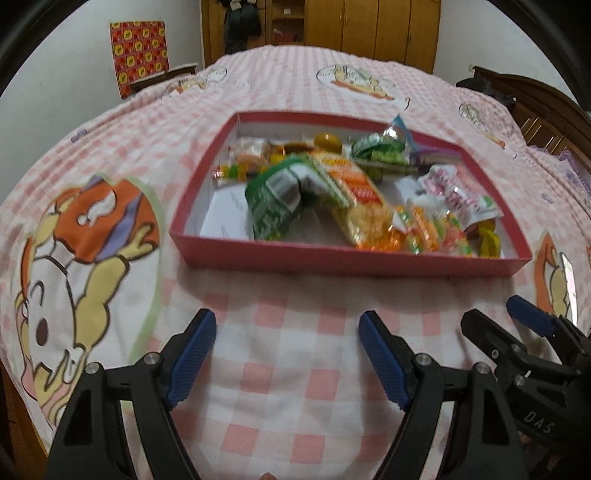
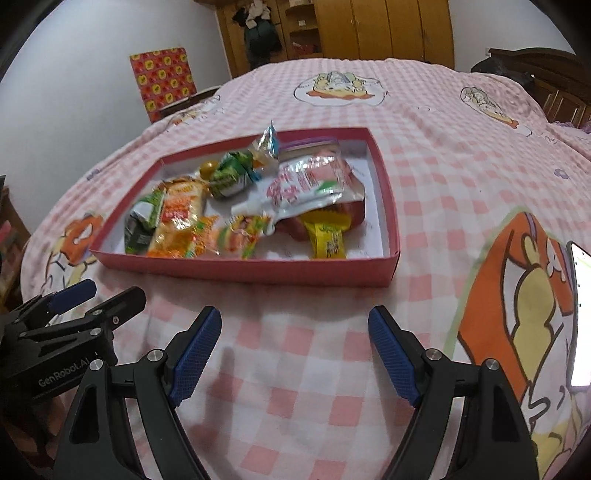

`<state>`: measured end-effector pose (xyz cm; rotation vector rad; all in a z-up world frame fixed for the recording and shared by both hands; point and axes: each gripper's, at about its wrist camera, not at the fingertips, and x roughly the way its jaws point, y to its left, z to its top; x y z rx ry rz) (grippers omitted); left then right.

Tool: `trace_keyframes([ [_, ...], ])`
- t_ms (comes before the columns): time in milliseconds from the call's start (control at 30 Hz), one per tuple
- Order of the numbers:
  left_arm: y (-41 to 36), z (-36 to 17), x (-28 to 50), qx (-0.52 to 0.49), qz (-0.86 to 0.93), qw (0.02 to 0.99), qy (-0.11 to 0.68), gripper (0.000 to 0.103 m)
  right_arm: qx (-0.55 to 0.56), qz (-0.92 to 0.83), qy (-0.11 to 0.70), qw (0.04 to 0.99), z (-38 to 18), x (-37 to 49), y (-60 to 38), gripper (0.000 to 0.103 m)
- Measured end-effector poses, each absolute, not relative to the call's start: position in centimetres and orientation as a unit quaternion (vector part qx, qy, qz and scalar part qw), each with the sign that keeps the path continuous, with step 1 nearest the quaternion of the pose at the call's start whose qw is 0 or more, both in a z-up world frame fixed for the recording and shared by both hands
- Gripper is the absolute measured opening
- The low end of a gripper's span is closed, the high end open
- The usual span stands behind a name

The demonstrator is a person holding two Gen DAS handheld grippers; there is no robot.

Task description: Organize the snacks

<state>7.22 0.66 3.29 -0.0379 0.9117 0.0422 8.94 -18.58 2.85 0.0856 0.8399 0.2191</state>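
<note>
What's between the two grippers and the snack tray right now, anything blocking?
Nothing visible. Only bare checked bedsheet lies between the open left gripper, the open right gripper and the red tray's near wall. Snacks sit uncovered inside, reachable over the low rim.

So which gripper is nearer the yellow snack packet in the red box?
Right. The yellow snack packet lies at the red box's near right corner, just ahead of the right gripper. The left gripper faces the box's left half, farther away. Both are open, short of the box.

pink checked bedspread (image 1: 288, 369), wooden wardrobe (image 1: 369, 29), perhaps white walls (image 1: 66, 66).
</note>
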Motion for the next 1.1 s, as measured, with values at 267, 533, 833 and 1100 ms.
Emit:
trace_keyframes([
  [267, 0.7, 2.6, 7.2, -0.018, 0.022, 0.898, 0.44, 0.085, 0.024, 0.09, 0.413, 0.906, 1.8, 8.9, -18.2, 0.085],
  [533, 0.6, 2.4, 7.2, -0.015, 0.024, 0.899, 0.436, 0.087, 0.002, 0.08, 0.411, 0.908, 1.6, 8.9, -17.5, 0.087],
  [833, 0.6, 2.3, 7.1, -0.012, 0.025, 0.901, 0.433, 0.087, -0.002, 0.079, 0.41, 0.909, 1.5, 8.8, -17.2, 0.088],
  [1100, 0.5, 2.3, 7.0, -0.012, 0.025, 0.901, 0.433, 0.087, -0.002, 0.078, 0.41, 0.909, 1.5, 8.9, -17.2, 0.088],
])
